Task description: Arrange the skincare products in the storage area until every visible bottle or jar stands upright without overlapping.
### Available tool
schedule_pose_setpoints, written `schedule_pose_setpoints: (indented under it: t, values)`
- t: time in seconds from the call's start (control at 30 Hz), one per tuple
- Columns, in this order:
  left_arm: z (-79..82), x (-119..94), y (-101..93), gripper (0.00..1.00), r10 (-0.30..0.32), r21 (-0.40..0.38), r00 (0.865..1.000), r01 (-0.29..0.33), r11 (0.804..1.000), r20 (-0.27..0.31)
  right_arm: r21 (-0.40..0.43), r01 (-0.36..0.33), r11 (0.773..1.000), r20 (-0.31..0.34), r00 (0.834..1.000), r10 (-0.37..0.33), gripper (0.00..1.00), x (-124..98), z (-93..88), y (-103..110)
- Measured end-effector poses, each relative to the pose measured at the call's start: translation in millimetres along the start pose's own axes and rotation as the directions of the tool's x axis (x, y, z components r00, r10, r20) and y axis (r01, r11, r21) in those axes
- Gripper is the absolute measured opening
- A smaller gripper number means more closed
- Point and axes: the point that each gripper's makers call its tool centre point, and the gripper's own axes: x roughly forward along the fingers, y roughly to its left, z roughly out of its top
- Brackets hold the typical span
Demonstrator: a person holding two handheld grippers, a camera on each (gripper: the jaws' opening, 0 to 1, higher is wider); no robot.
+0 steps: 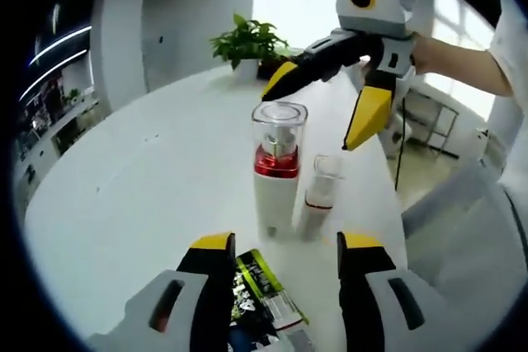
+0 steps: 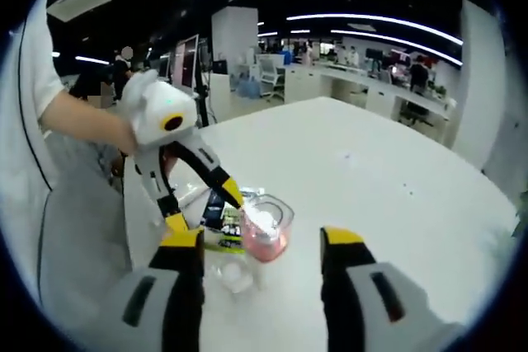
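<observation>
White and wide, the bench (image 1: 148, 204) sits in a big bright office. Nearest of all in the left gripper view, the left tongs (image 1: 285, 257) are wide open and hold nothing. Between their tips, at the near edge of the bench, a flat green and black packet (image 1: 266, 293) lies on its side. A little farther in, the tall bottle (image 1: 277, 172) with a clear cap and a red band stands upright. Right beside it stands a small bottle (image 1: 318, 197), thinner and shorter, also upright; I cannot tell if they touch. Above and just behind them hang the right tongs (image 1: 326, 105), open wide too, with nothing in them. Far back near the other edge is a green plant (image 1: 250, 42). In the right gripper view the right tongs (image 2: 262, 241) look down over the tall bottle's clear cap (image 2: 266, 224). Both bottles look light, hard and smooth, so they may slip or tip. The clear caps could crack or pop off, so I think it is best to squeeze each one gently around its middle, below the cap.
</observation>
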Motion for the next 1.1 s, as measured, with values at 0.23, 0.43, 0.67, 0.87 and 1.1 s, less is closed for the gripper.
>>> schedule_pose_setpoints:
  t: [0.23,0.43,0.67,0.87,1.1]
  values:
    - [-8.6,-29,-14.7,0.53,0.036,-0.042,0.999,-0.036,0.998,0.021,0.059,0.016,0.998,0.008,1.0,-0.017,0.67,-14,-14.3,22]
    - [-16.0,-49,-22.3,0.62,0.091,-0.1,0.995,-0.087,0.991,0.035,0.08,0.046,0.996,0.018,0.999,-0.048,0.72,-24,-20.6,36]
    - [-27.3,-73,-29.2,0.72,0.164,-0.185,0.985,-0.152,0.971,0.054,0.121,0.072,0.99,0.027,0.997,-0.075,0.8,-30,-27.3,51]
    - [-43.6,-93,-37.2,0.76,0.216,-0.238,0.975,-0.2,0.95,0.042,0.143,0.093,0.985,0.023,0.995,-0.097,0.85,-33,-35.8,63]
    - [-63.3,-119,-43.7,0.88,0.294,-0.307,0.956,-0.275,0.911,0.018,0.185,0.103,0.977,0.051,0.992,-0.114,0.9,-39,-38.4,74]
